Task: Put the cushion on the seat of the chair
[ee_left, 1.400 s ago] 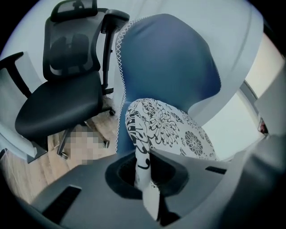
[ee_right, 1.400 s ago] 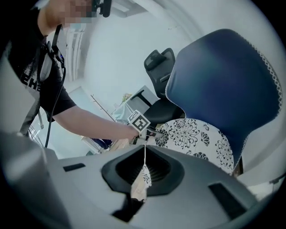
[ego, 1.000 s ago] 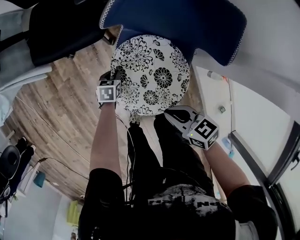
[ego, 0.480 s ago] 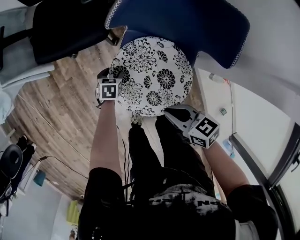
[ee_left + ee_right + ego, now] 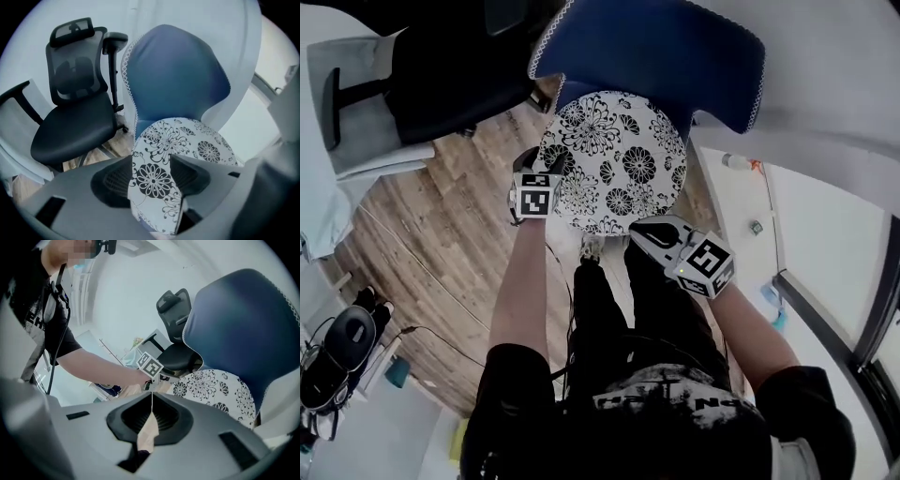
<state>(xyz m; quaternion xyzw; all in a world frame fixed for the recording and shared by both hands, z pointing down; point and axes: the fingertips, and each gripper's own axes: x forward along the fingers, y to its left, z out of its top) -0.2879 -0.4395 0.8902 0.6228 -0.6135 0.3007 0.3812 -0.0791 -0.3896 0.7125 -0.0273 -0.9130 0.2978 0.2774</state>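
The round white cushion (image 5: 614, 159) with black flowers lies on the seat of the blue chair (image 5: 666, 47), against its backrest. My left gripper (image 5: 546, 164) hangs at the cushion's near left rim. Its jaws are opening and stand wide in the left gripper view, and the cushion's edge (image 5: 187, 145) shows between them with no pad pressing on it. My right gripper (image 5: 639, 228) is just short of the cushion's near right rim, apart from it. Seen in its own view, the right gripper (image 5: 151, 393) has its tips together and nothing between them.
A black mesh office chair (image 5: 450, 66) stands left of the blue chair on the wooden floor (image 5: 441, 244). To the right runs a white surface (image 5: 825, 234) with small items on it. A dark object (image 5: 337, 347) lies on the floor at the lower left.
The left gripper has let go of the cushion's rim and lifted a little. The right gripper has risen slightly. The cushion stays on the seat.
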